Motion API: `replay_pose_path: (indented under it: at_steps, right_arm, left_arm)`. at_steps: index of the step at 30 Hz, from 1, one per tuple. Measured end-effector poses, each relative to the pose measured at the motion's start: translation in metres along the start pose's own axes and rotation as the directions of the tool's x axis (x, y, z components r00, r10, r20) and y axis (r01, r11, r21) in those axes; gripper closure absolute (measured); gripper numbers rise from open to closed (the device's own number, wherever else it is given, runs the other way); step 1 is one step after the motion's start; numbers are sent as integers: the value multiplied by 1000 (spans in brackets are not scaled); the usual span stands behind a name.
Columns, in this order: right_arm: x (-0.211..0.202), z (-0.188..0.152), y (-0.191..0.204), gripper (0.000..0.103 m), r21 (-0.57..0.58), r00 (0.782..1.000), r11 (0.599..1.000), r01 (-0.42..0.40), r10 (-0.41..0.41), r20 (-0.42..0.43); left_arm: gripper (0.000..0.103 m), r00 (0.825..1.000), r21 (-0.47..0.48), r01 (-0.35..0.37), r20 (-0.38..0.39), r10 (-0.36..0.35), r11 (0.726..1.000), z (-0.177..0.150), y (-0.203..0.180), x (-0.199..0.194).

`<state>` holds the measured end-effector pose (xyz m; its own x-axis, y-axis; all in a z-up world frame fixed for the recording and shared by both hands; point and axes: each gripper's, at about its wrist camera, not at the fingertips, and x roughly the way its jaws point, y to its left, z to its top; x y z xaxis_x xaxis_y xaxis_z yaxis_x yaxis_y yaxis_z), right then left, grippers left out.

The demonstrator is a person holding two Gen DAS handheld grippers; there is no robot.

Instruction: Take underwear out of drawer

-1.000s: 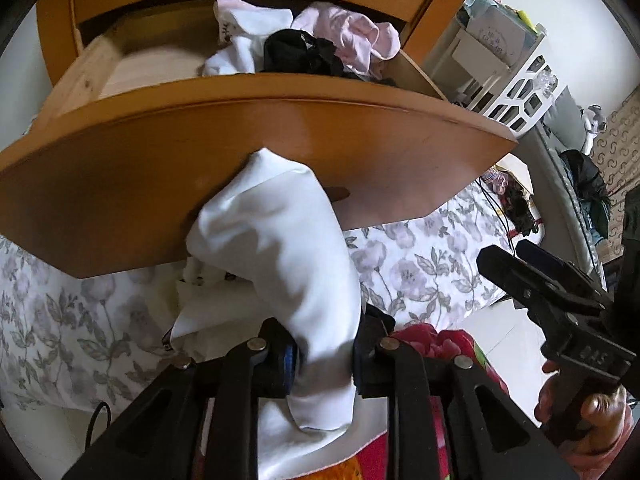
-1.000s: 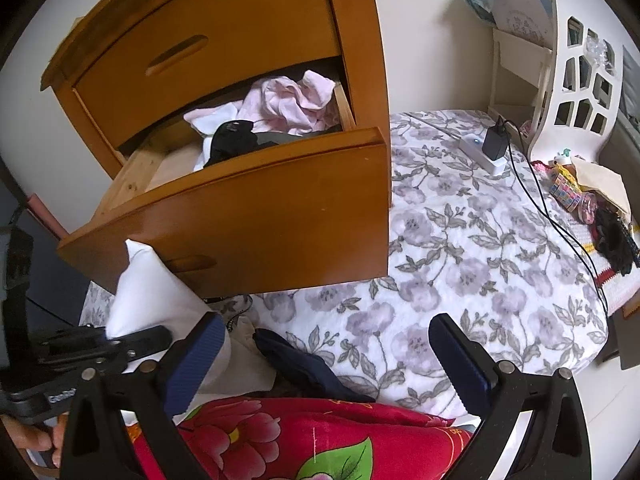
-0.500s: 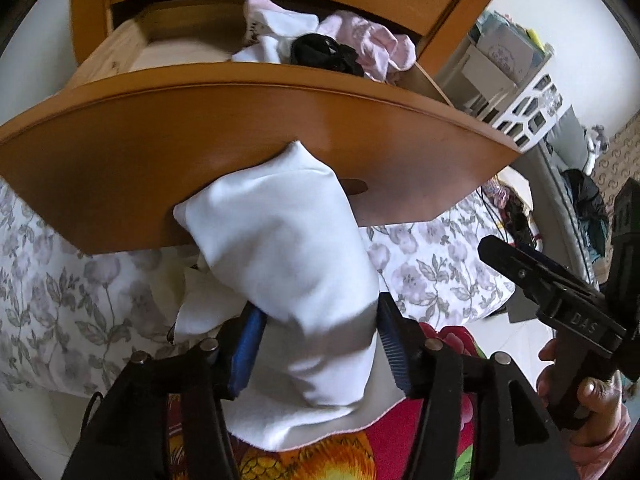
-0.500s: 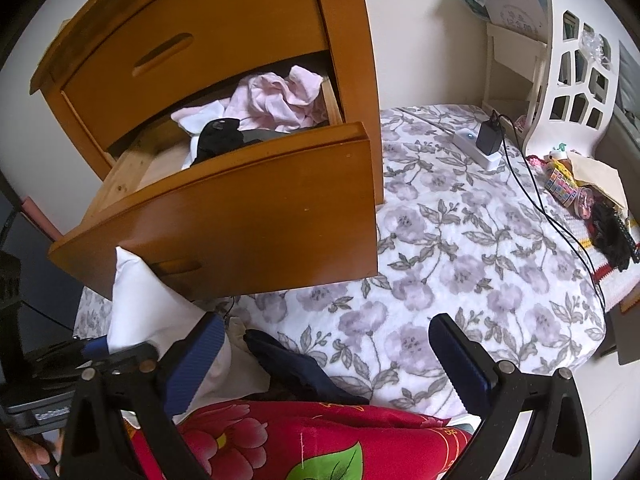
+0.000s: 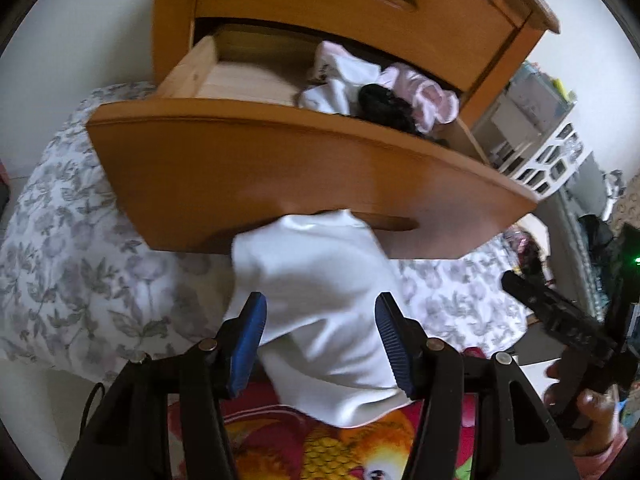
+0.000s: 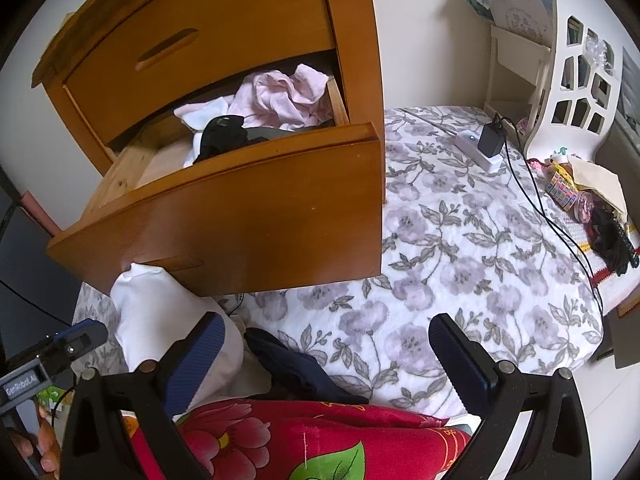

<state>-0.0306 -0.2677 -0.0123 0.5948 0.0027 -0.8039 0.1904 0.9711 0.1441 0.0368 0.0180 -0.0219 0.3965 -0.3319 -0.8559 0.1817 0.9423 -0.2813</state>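
Note:
White underwear (image 5: 320,300) stands bunched in front of the open wooden drawer (image 5: 280,168), between the spread blue pads of my left gripper (image 5: 320,312), which is open and no longer pinches it. From the right wrist the same white underwear (image 6: 160,320) rests on the bed edge below the drawer (image 6: 240,220). My right gripper (image 6: 326,324) is open, with nothing between its fingers, and hovers over the bed. Inside the drawer lie pink clothes (image 6: 280,96), a black piece (image 6: 220,132) and a white piece (image 6: 204,114).
A dark navy garment (image 6: 288,364) lies on the floral bedspread (image 6: 480,248) beside a red flowered blanket (image 6: 300,436). A power strip with a charger (image 6: 480,148) and cable sits on the bed. A white shelf (image 6: 572,72) stands at the right. The upper drawer (image 6: 200,40) is closed.
My left gripper went from shut on the white underwear to wide open and let it go. The left view has pulled back and up. The right gripper has barely moved.

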Motion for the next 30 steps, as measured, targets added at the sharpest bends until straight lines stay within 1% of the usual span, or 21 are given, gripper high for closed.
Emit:
replay_pose_path:
  at_steps: [2,7,12,16,21,30]
  right_arm:
    - [0,0,0,0,-1,1000,1000,1,-1,1]
    - [0,0,0,0,2,1000,1000,-1,1,-4]
    - [4,1,1,0,-4,1000,1000,0,0,-12]
    - [5,0,1,0,-7,1000,1000,2,-2,-9]
    - [5,0,1,0,-8,1000,1000,6,-6,-8]
    - [6,3,-1,0,-8,1000,1000,10,-10,-6]
  left_arm:
    - [45,1000,0,-27,-10,27,1000,-1,5,5]
    - [45,997,6,-44,-68,44,999,-2,8,26]
    - [45,991,52,-61,-118,66,997,0,-8,44]
    - [45,986,89,-50,-154,63,995,4,-20,55]
    - [45,983,109,-45,-173,63,993,6,-30,65]
    - [45,988,47,-11,-155,18,999,9,-23,63]
